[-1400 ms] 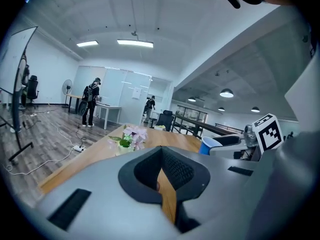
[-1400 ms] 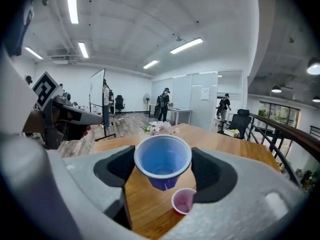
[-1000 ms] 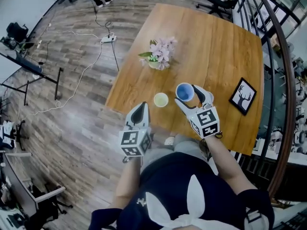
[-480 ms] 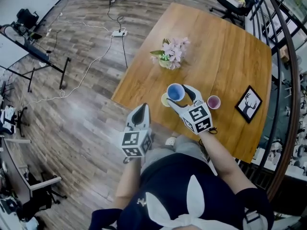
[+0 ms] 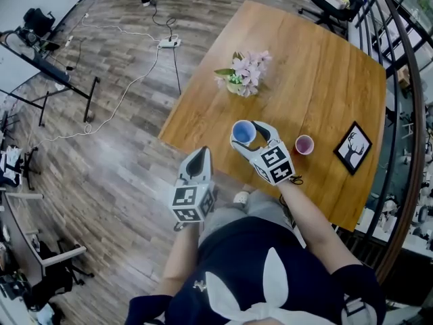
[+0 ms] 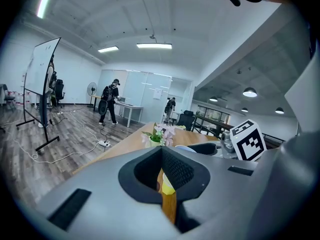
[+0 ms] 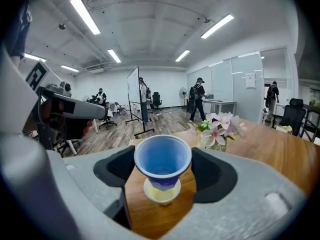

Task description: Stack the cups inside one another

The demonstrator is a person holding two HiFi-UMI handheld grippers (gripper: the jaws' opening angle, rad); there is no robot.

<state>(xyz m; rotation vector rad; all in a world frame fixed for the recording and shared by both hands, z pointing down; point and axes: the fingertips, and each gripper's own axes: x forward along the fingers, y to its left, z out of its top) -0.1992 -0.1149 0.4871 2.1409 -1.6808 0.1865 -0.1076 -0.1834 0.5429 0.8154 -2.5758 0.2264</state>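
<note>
My right gripper (image 5: 247, 135) is shut on a blue cup (image 5: 243, 133), which it carries upright over the near part of the wooden table (image 5: 325, 66). In the right gripper view the blue cup (image 7: 162, 159) sits between the jaws, its base right over the mouth of a yellow cup (image 7: 161, 190) on the table; I cannot tell whether they touch. The head view hides the yellow cup under the blue one. A pink cup (image 5: 304, 144) stands to the right. My left gripper (image 5: 197, 158) hangs shut and empty off the table's near edge; a sliver of the yellow cup (image 6: 166, 184) shows past its jaws.
A small pot of pink flowers (image 5: 243, 73) stands behind the cups. A black picture frame with a deer (image 5: 352, 147) lies at the table's right edge. Cables and a power strip (image 5: 169, 44) lie on the floor to the left.
My right gripper has carried the blue cup left and down until it covers the yellow cup in the head view. The pink cup has come into sight. The left gripper has hardly moved.
</note>
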